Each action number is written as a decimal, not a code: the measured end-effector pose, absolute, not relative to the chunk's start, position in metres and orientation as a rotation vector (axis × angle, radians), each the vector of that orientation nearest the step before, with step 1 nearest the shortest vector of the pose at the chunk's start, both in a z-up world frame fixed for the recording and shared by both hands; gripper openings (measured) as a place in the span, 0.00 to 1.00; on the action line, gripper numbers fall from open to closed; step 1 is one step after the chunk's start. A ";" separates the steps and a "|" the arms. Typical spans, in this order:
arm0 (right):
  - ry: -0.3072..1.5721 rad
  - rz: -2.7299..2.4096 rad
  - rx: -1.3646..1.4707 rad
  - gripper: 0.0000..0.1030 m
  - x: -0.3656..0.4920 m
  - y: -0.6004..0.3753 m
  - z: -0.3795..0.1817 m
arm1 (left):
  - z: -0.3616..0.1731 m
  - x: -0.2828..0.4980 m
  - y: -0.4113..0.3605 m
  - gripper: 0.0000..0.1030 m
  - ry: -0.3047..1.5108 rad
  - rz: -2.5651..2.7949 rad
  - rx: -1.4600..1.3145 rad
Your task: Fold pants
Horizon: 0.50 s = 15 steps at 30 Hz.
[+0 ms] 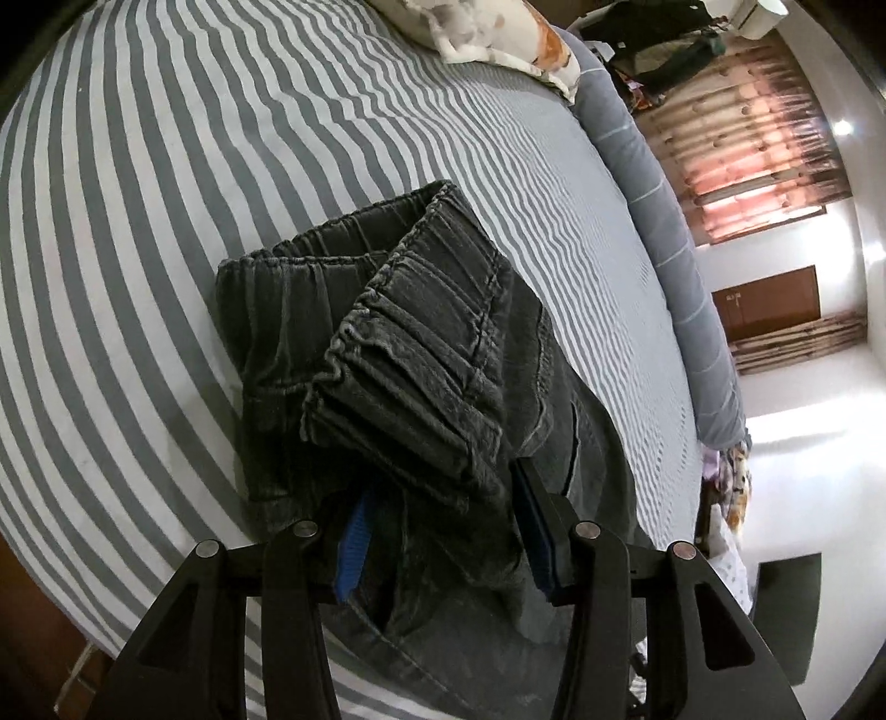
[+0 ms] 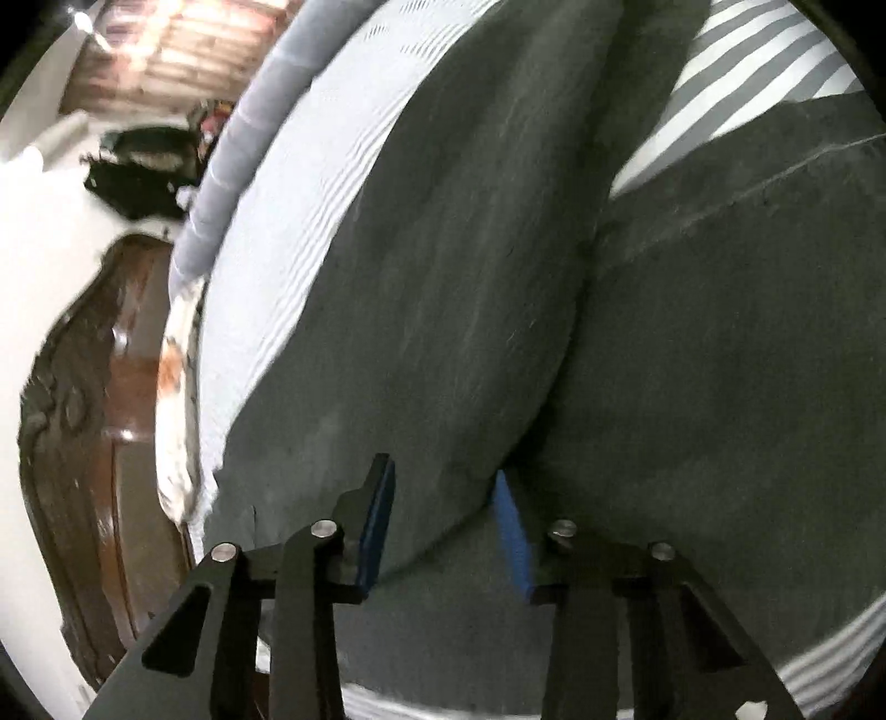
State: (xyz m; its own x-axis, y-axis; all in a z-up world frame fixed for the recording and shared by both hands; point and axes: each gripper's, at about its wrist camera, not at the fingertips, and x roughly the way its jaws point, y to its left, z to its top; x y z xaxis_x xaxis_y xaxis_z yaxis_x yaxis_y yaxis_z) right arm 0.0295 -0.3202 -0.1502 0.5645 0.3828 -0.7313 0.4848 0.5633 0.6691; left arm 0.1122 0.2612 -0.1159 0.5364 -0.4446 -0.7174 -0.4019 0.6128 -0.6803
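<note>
Dark grey denim pants lie on a grey-and-white striped bed. In the left wrist view the elastic waistband is folded over and raised. My left gripper has its blue-padded jaws apart around a bunched fold of the waist fabric. In the right wrist view the two pant legs spread out ahead. My right gripper is open, with its jaws on either side of a ridge of leg fabric.
A long grey bolster lines the bed's far edge. A floral pillow lies at the head. A carved wooden headboard stands at the left of the right wrist view. Curtains and clutter lie beyond the bed.
</note>
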 end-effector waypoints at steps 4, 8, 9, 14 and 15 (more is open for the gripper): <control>1.011 -0.050 0.997 0.29 0.041 -0.326 -0.151 | -0.122 0.113 0.263 0.47 1.046 -0.025 -0.982; 1.011 -0.035 0.965 0.10 0.047 -0.328 -0.147 | -0.125 0.110 0.262 0.39 1.034 -0.019 -0.977; 1.005 -0.025 0.971 0.09 0.047 -0.329 -0.146 | -0.126 0.109 0.261 0.37 1.036 -0.019 -0.977; 0.973 -0.004 0.908 0.07 0.037 -0.330 -0.128 | -0.119 0.115 0.259 0.21 1.042 -0.026 -0.911; 0.966 0.003 0.884 0.06 0.035 -0.330 -0.121 | -0.113 0.117 0.258 0.20 1.038 -0.032 -0.869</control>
State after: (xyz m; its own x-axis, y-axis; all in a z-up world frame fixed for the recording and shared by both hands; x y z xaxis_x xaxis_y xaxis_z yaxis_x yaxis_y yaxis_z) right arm 0.0349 -0.3300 -0.1209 0.5962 0.3713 -0.7118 0.3675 0.6621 0.6531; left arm 0.1175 0.2576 -0.1134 0.5382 -0.4090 -0.7369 -0.3635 0.6763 -0.6407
